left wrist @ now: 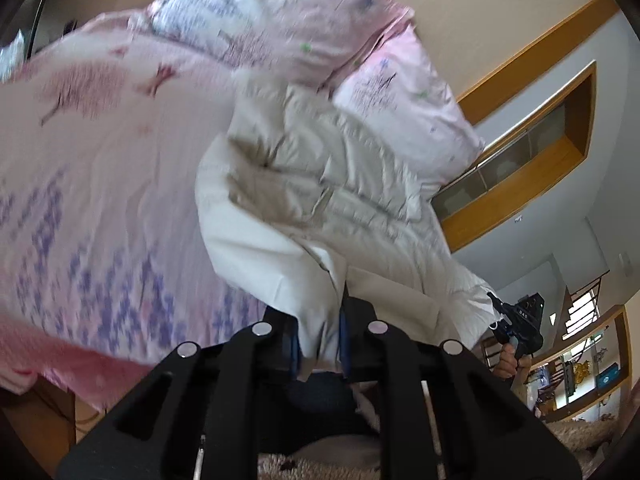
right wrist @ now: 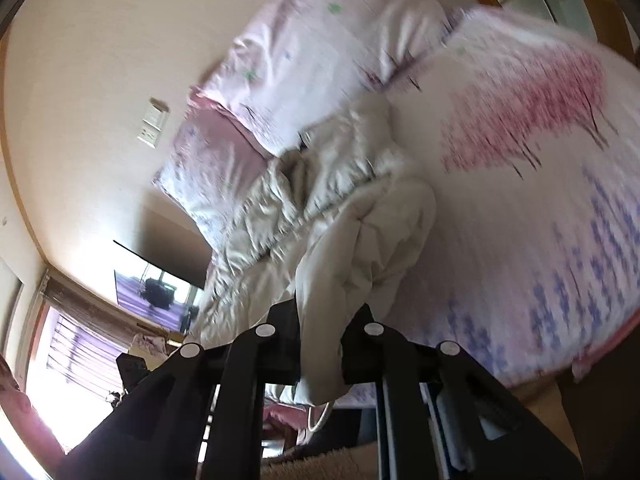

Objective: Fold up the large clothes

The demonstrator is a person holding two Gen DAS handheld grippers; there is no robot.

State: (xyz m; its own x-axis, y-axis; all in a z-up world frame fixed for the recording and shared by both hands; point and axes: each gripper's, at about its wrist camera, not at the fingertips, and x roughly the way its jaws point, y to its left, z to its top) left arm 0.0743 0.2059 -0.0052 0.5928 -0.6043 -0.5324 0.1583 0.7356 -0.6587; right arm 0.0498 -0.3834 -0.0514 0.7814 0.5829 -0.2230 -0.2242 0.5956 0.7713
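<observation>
Grippers clamped on the jacket hem.
I held left gripper (left wrist: 320, 344) and right gripper (right wrist: 322, 344) pinching soft, bulky jacket (left wrist: 320, 200) above the bed (left wrist: 100, 200).

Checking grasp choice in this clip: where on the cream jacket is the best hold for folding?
At its near hem edge, from the bed's foot side. Both left gripper and right gripper pinch that edge of the cream jacket; the rest trails crumpled toward the pillows.

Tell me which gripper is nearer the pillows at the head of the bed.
Neither clearly: both hold the cream jacket at its near edge, short of the pillows. Left gripper is clamped on one part, right gripper on another; the jacket's far end reaches the pillows.
</observation>
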